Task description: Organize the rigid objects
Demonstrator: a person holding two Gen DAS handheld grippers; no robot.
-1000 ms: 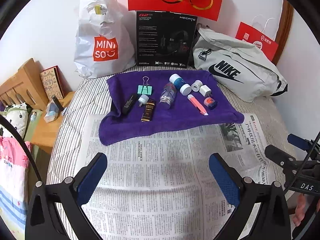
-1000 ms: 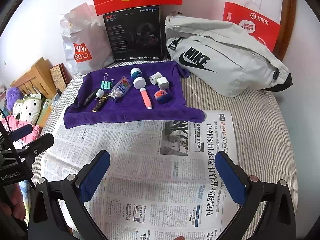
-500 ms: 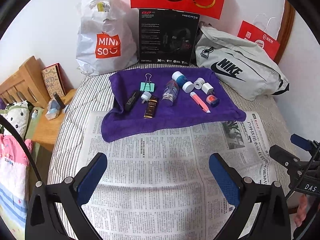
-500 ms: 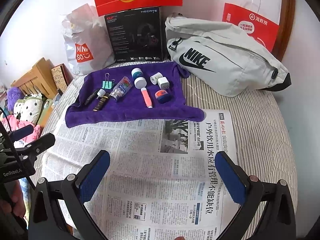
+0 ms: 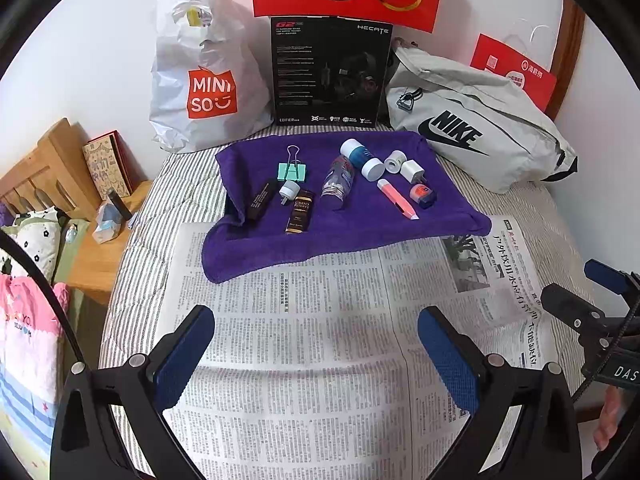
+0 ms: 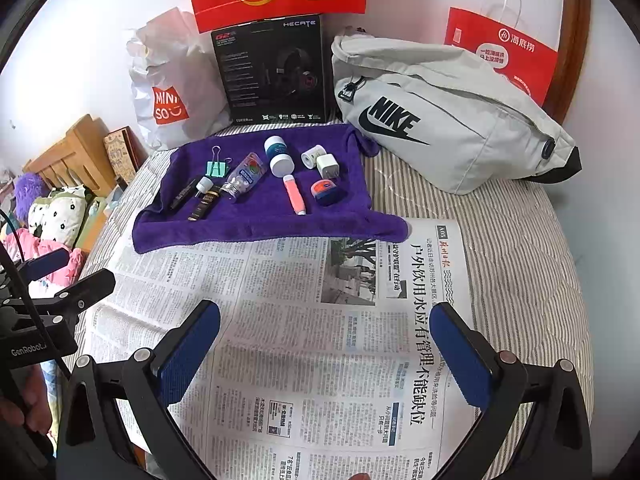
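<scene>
Left gripper (image 5: 316, 354) and right gripper (image 6: 328, 354) both gape wide, empty, above the newspaper (image 5: 304, 320).

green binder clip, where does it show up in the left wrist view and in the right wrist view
Left wrist view: the green binder clip lies upper centre, on the far left part of the purple towel.
Right wrist view: the green binder clip lies upper left of centre, again far left on the purple towel.
Shared landmark: the black headset box standing behind the towel.
</scene>
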